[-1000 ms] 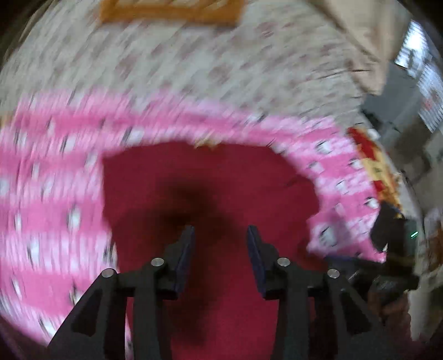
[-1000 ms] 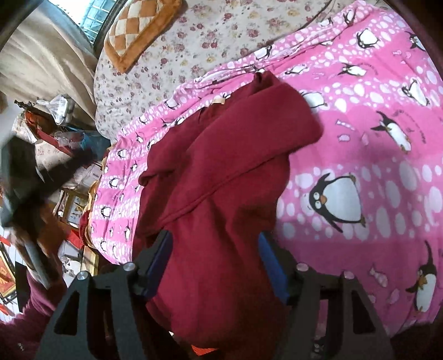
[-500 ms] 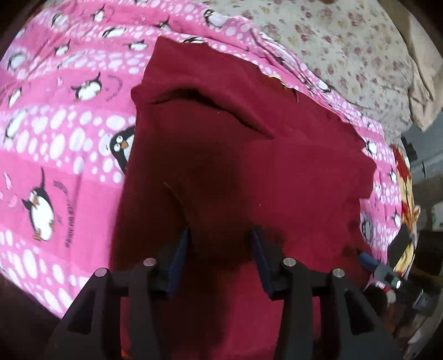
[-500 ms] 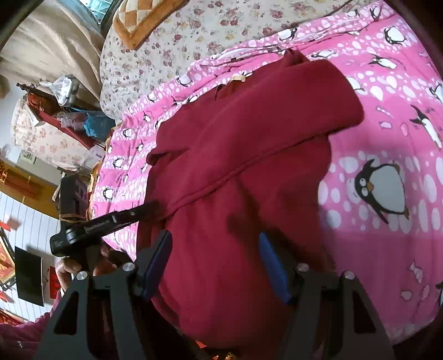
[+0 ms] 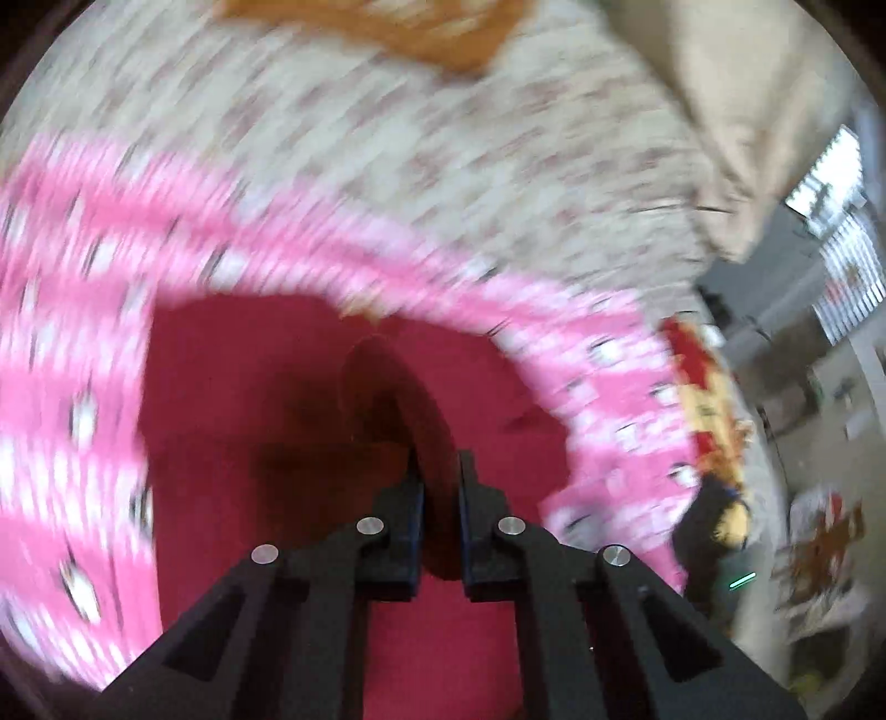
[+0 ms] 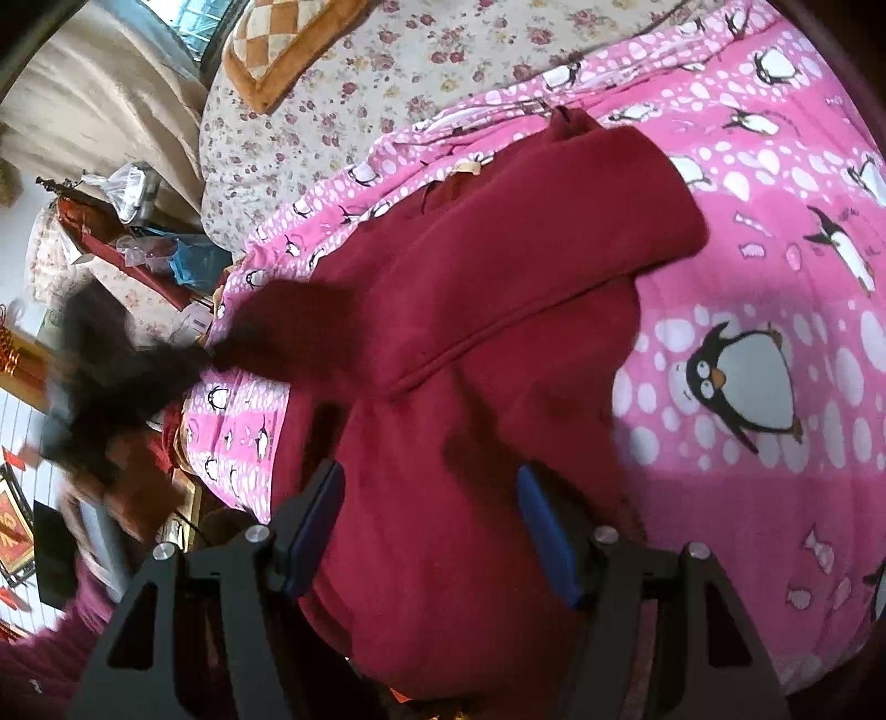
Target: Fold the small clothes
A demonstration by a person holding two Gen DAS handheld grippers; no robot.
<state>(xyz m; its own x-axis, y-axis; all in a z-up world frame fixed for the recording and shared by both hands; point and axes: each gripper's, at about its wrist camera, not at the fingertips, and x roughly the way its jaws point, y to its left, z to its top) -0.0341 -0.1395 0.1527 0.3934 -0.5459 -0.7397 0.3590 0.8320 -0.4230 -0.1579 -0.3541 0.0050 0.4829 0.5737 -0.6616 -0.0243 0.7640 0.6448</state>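
Observation:
A dark red sweater [image 6: 487,343] lies on a pink penguin-print blanket [image 6: 775,232], one sleeve folded across its body. In the blurred left wrist view my left gripper [image 5: 440,487] is shut on a raised fold of the red sweater [image 5: 277,421]. In the right wrist view my right gripper [image 6: 432,498] is open just above the sweater's lower part, a finger on each side of the cloth. The left gripper also shows as a dark blur at the sweater's left edge [image 6: 138,376].
The pink blanket [image 5: 66,387] covers a floral bedsheet [image 6: 387,77] with an orange checked cushion [image 6: 288,44] at the back. Cluttered furniture and bags [image 6: 133,232] stand past the bed's left edge. The bed's front edge is near the grippers.
My left gripper has closed on a fold of the red sweater and swung sharply, blurring its view. My right gripper has stayed open over the sweater, barely moving.

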